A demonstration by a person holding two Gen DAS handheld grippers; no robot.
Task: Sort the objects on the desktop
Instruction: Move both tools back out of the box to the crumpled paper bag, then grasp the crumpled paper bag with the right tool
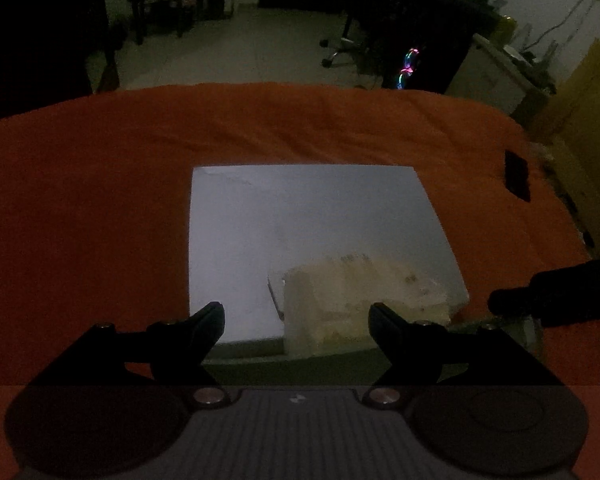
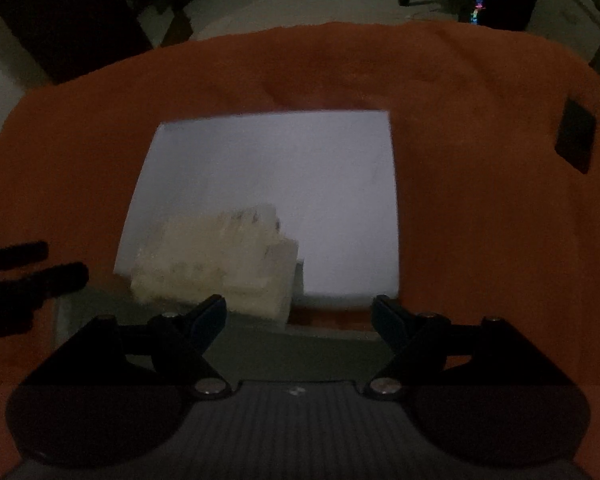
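Dim room light fell on an orange cloth (image 1: 100, 200) over the desk, where the left gripper (image 1: 296, 322) and right gripper (image 2: 300, 312) hung spread and empty above a cream, crumpled packet (image 1: 360, 296) at the near edge of a white sheet (image 1: 300, 208), with a small black object (image 1: 517, 175) near the cloth's right edge.

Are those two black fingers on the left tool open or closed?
Open: the left gripper's fingers stand wide apart, nothing between them.
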